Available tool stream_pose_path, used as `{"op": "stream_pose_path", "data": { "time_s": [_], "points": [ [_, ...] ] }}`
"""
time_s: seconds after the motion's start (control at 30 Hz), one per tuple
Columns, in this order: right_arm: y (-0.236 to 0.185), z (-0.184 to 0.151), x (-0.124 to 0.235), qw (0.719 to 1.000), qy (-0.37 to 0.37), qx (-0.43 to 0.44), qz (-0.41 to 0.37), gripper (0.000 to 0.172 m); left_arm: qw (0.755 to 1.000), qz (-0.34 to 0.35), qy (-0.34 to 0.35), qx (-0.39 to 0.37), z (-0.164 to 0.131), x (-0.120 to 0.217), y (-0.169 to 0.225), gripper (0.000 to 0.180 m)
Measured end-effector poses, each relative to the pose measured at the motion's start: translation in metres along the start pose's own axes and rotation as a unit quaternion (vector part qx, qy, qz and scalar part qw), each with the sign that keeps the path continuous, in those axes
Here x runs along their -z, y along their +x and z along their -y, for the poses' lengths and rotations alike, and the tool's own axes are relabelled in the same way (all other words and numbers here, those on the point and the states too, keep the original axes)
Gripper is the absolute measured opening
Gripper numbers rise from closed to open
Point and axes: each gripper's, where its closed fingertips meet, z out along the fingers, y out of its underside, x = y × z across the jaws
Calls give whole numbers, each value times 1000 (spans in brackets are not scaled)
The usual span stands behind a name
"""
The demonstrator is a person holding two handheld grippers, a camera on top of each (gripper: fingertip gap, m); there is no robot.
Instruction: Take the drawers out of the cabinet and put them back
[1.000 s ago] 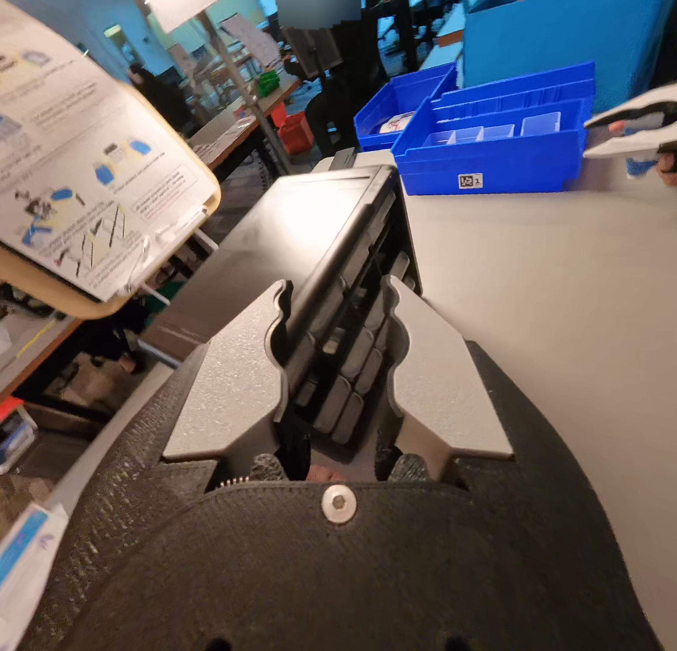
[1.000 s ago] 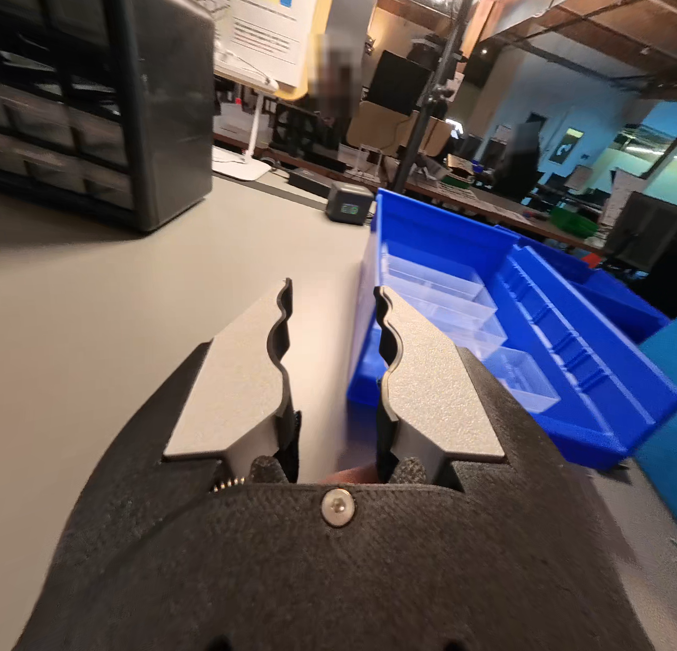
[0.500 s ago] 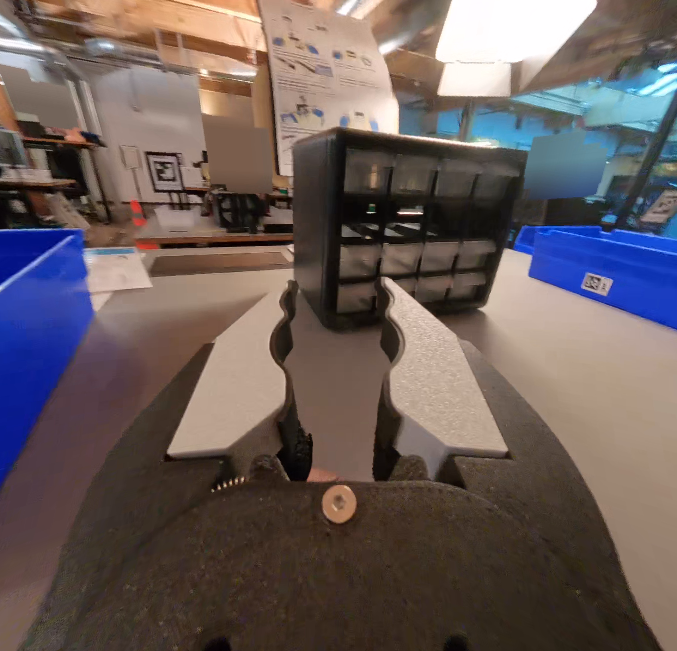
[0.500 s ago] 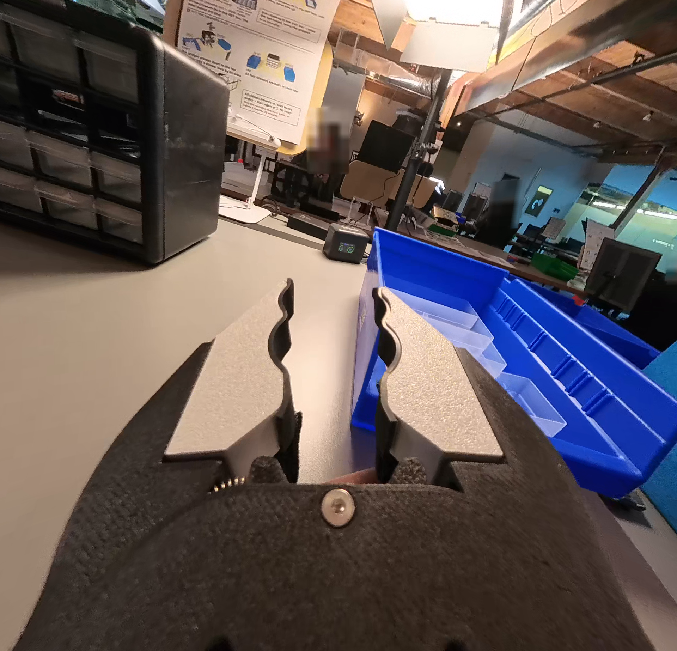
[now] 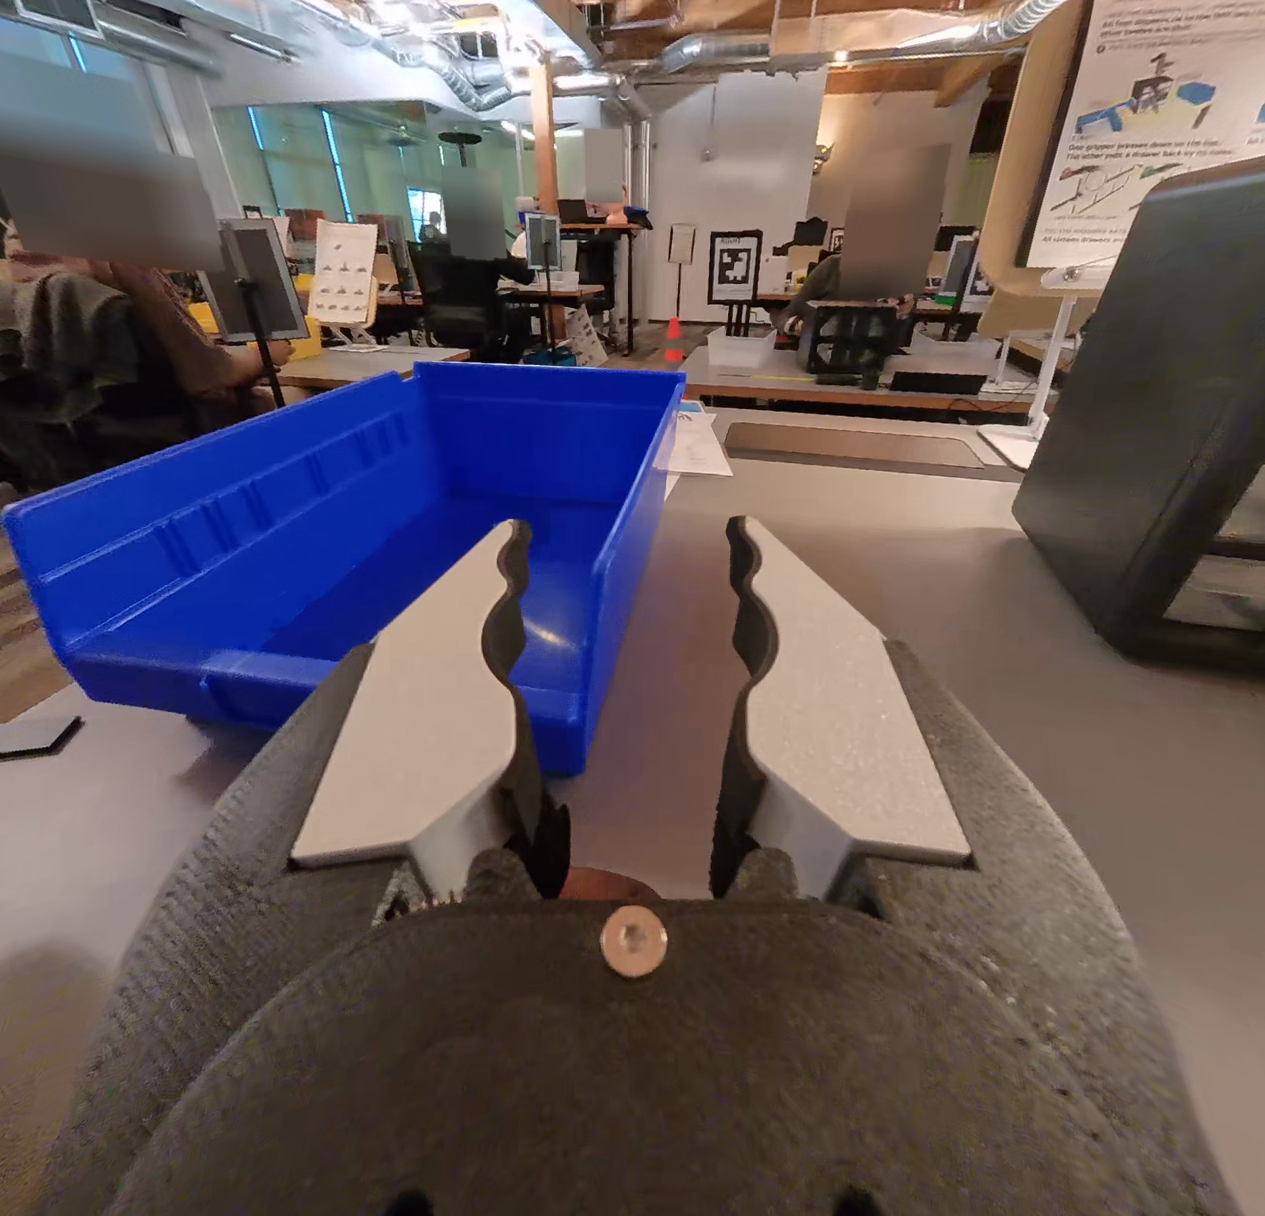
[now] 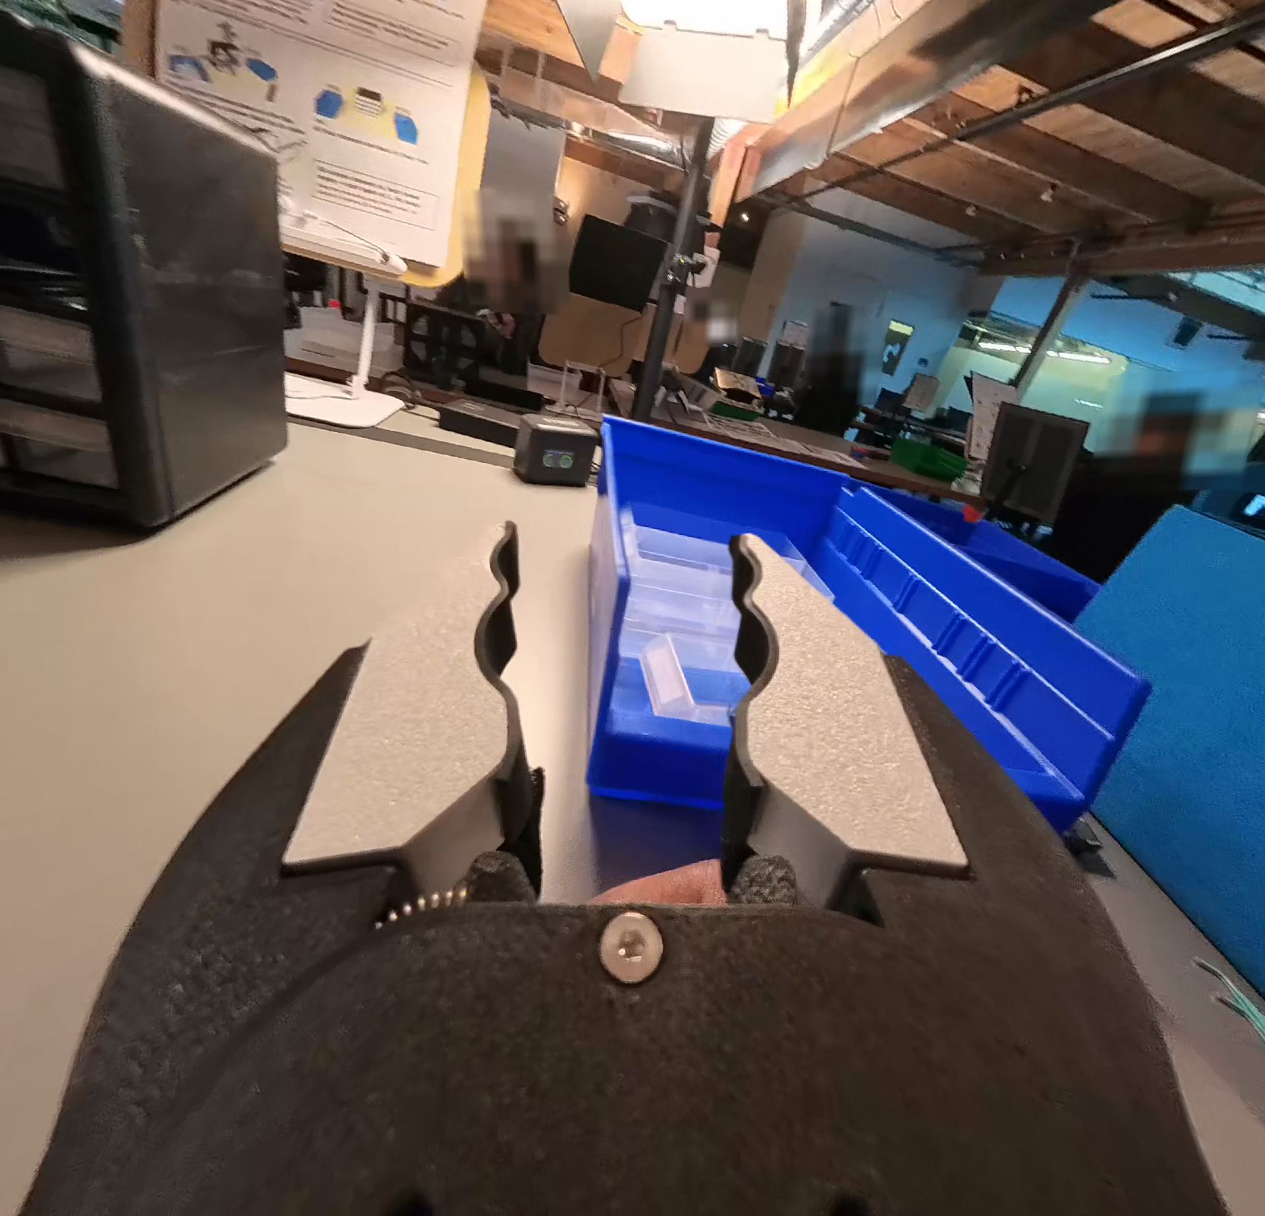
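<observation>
My left gripper (image 5: 626,533) is open and empty, hovering over the grey table (image 5: 924,738) at the right wall of an empty blue bin (image 5: 328,553). The black drawer cabinet (image 5: 1157,444) stands at the right edge of the left wrist view, seen from its side. My right gripper (image 6: 623,540) is open and empty, pointing at the near left corner of another blue bin (image 6: 890,608) that holds several clear drawers (image 6: 684,642). The cabinet also shows in the right wrist view (image 6: 178,293) at the far left, blurred.
A small black box (image 6: 554,447) with a lit display sits behind the right bin. More blue bins (image 6: 1027,553) and a teal panel (image 6: 1184,738) lie to the right. A white lamp base (image 6: 342,403) and an instruction poster (image 6: 322,88) stand behind the cabinet. Papers (image 5: 691,444) lie beyond the left bin.
My left gripper swung away from the cabinet to the left, now facing the empty blue bin. Both grippers opened wider. My right gripper shifted slightly toward the bin with the drawers.
</observation>
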Motion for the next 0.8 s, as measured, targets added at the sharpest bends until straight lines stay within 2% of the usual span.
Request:
{"op": "stream_pose_path", "data": {
  "time_s": [0.13,0.3,0.37,0.6,0.8],
  "points": [
    [11,-11,-7,999,-35,-14,-10,78,999,-9,-34,13,-10,-14,-5,60],
    [16,-17,-16,998,-48,-34,-3,79,998,-6,-67,17,-19,-22,-7,55],
    [14,-20,-19,998,-58,-32,6,78,997,-10,-74,17,-21,-23,-6,47],
    [6,-27,-25,996,-83,-10,17,62,994,-17,-105,30,-31,-31,-7,42],
    [6,-30,-34,996,-86,0,19,42,991,-5,-131,20,-38,-39,-11,41]
  ]
}}
